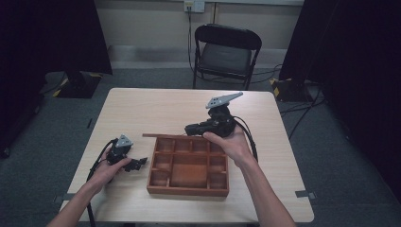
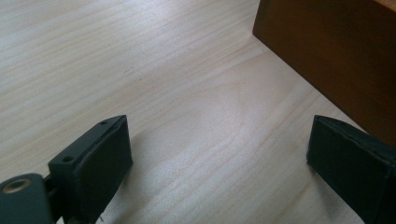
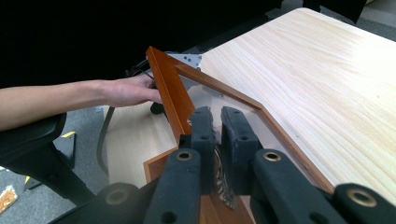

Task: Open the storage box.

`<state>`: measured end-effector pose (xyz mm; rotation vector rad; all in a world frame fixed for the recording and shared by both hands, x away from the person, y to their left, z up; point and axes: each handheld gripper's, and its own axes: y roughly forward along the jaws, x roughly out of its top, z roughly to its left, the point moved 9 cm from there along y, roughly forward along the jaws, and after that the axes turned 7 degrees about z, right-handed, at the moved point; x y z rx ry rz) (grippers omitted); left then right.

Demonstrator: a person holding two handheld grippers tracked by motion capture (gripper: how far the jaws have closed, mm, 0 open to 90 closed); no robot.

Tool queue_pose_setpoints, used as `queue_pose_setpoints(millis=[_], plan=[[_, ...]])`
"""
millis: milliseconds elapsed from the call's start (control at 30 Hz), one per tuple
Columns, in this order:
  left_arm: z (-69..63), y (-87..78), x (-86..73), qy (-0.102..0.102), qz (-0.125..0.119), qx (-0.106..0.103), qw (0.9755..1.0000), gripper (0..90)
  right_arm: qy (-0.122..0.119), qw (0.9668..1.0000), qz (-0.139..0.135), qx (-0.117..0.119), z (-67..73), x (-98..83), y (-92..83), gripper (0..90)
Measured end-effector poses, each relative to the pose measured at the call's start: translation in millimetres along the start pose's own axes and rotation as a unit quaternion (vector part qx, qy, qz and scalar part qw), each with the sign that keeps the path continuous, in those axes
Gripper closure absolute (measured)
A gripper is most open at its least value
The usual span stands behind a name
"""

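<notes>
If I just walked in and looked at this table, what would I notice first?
First the wooden box with many little compartments, near the front middle of the pale table. Its glass-paned lid is lifted at the far edge, pinched by the right gripper. The left gripper rests open on the table just left of the box, and a black folding chair stands behind.

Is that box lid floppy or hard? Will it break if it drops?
Probably stiff: the lid has a wooden frame that looks straight though the right tool pinches just one edge. Its clear pane might crack if it slams onto the box. Likely light, since one tool lifts it.
</notes>
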<state>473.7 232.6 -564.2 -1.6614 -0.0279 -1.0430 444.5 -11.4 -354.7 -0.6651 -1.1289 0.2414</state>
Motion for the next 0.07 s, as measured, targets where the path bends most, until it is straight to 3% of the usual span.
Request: queue_pose_setpoints(millis=[67], plan=[[-0.6, 0.2, 0.0, -0.002, 0.0, -0.002, 1.0, 5.8, 0.0, 1.0, 0.0, 0.0, 0.0, 0.1, 0.0, 84.1]])
